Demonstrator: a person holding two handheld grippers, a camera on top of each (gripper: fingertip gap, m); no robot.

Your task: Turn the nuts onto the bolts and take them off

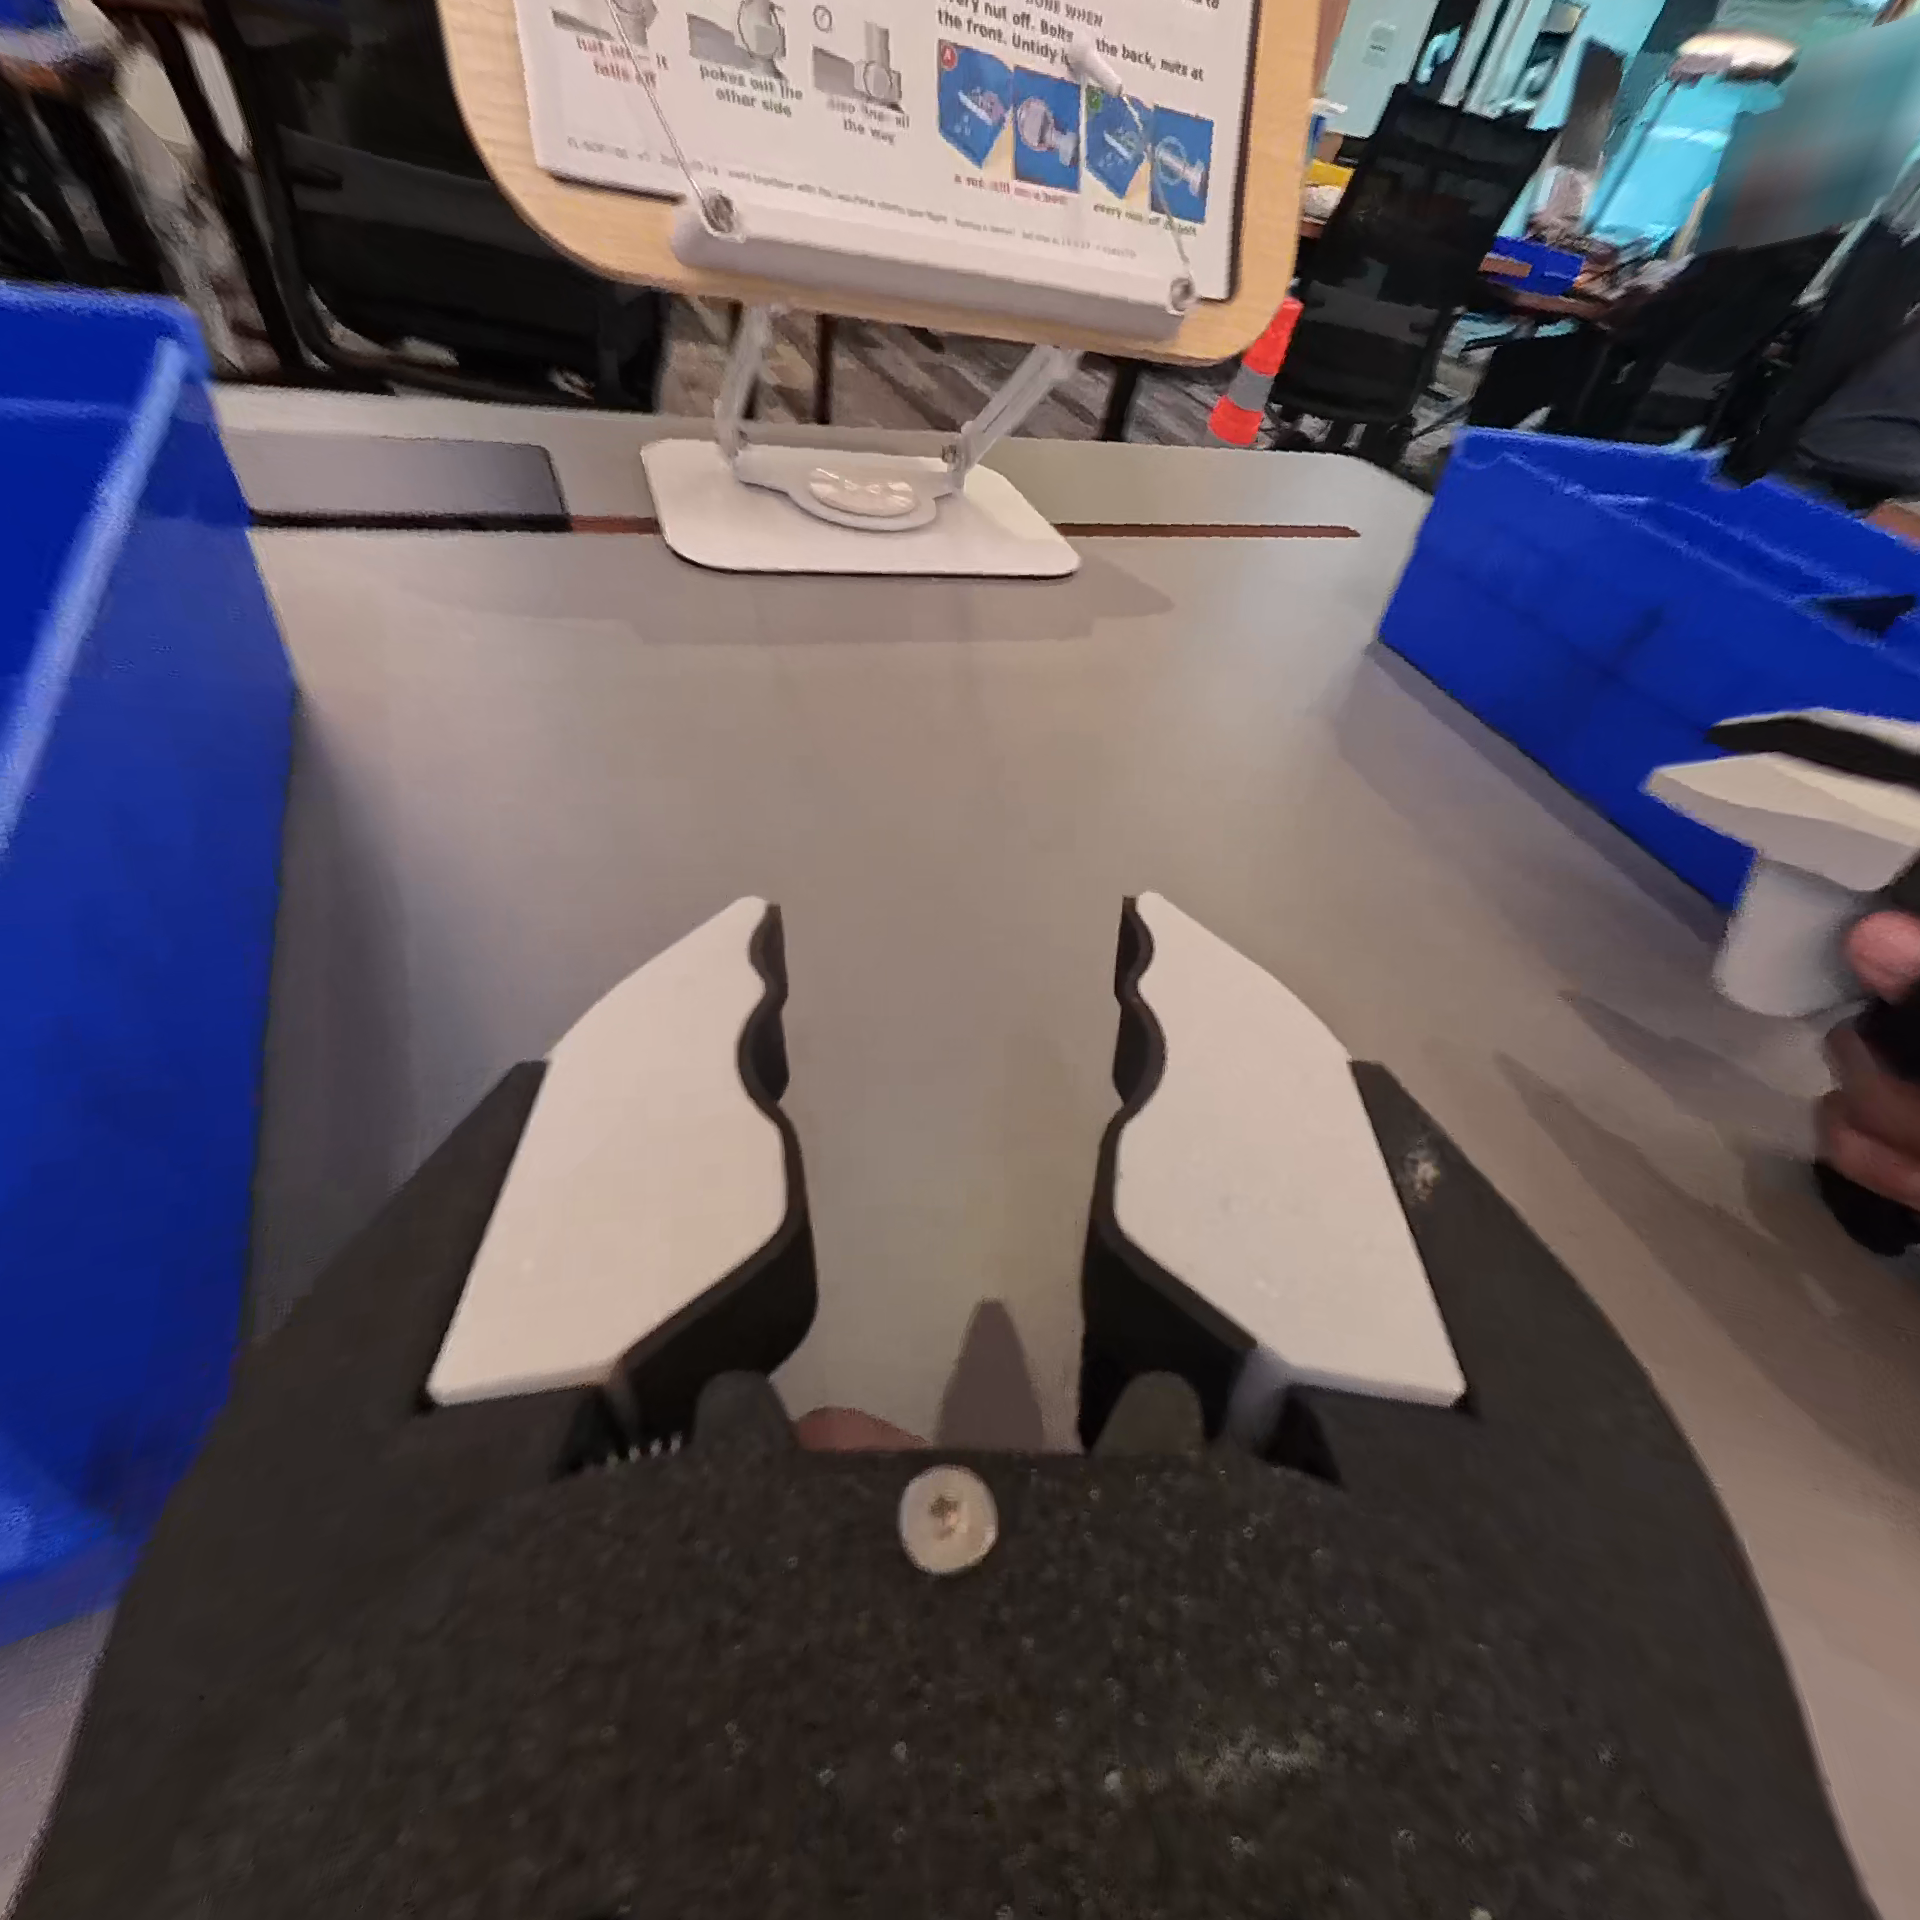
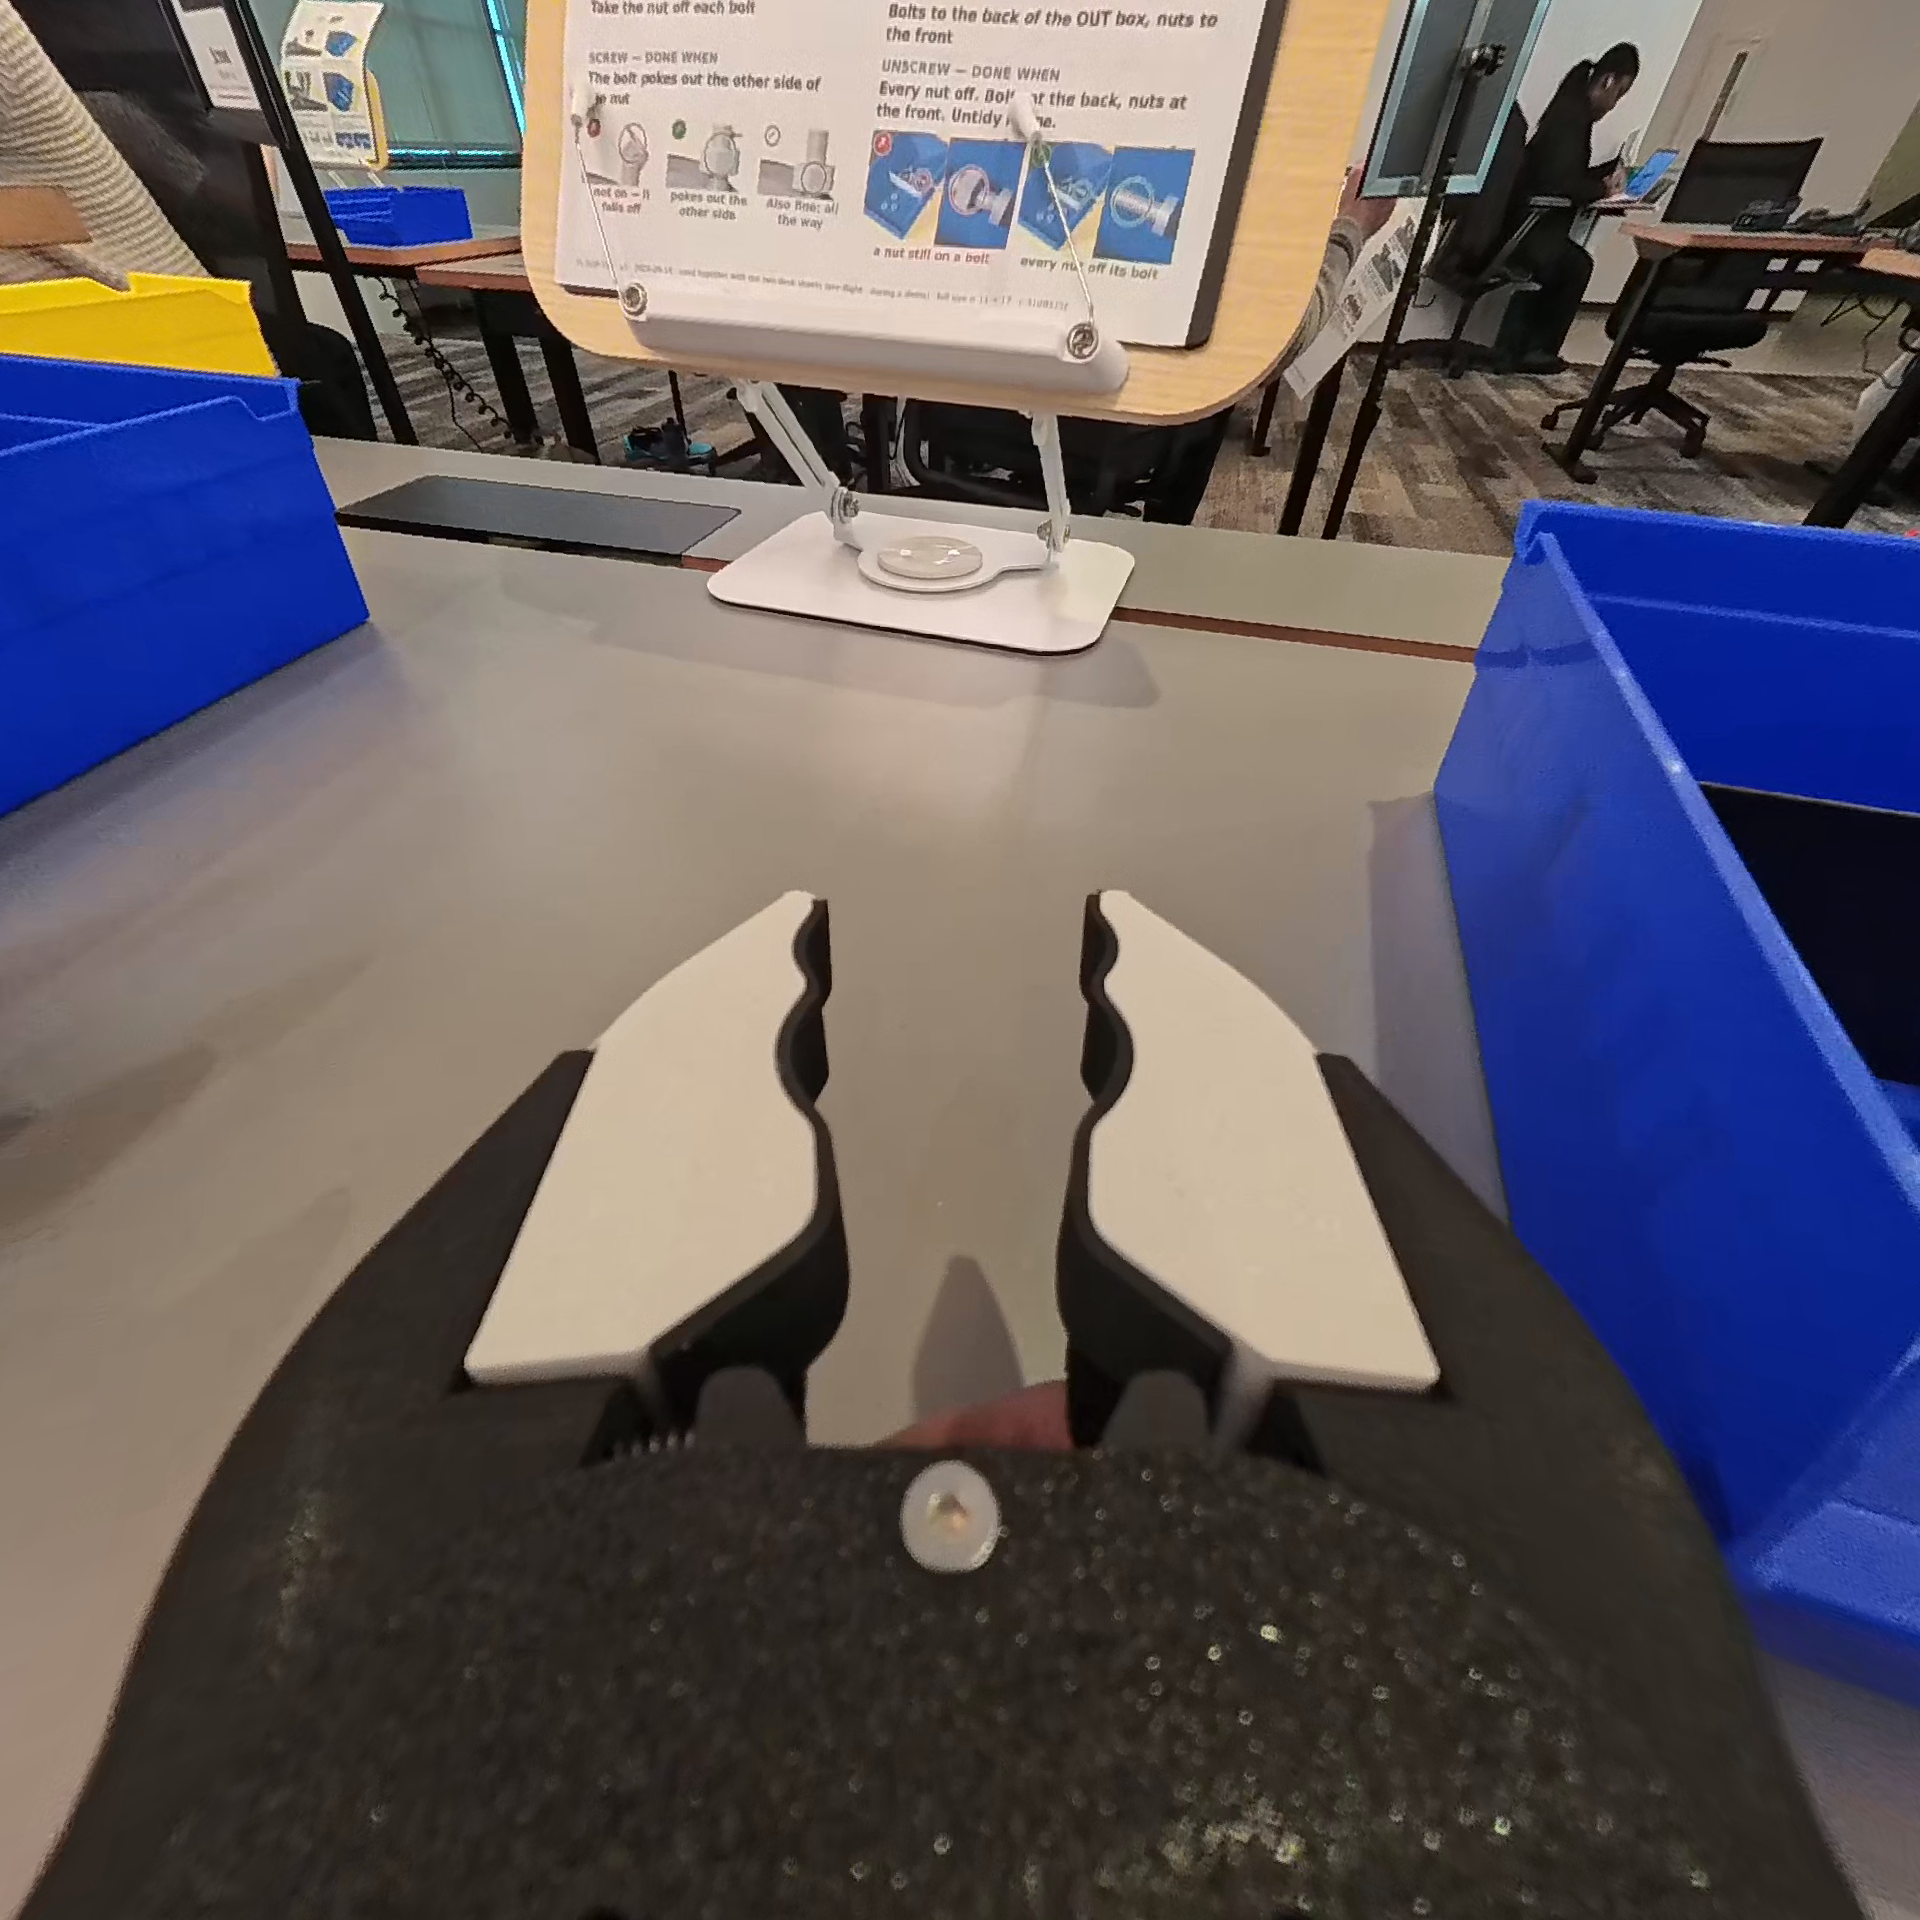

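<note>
No nut or bolt shows in either view. My left gripper is open and empty, held low over the bare grey table. My right gripper is open and empty too, over the same table. In the left wrist view the right gripper's white and black body shows at the right edge, with the fingers of a hand around its handle. A blue bin stands close on the left and another blue bin on the right; their contents are hidden.
A white stand with a wooden board and an instruction sheet stands at the table's far middle. In the right wrist view the blue bins flank me: left, right. A yellow bin sits behind. A person sits at a desk far right.
</note>
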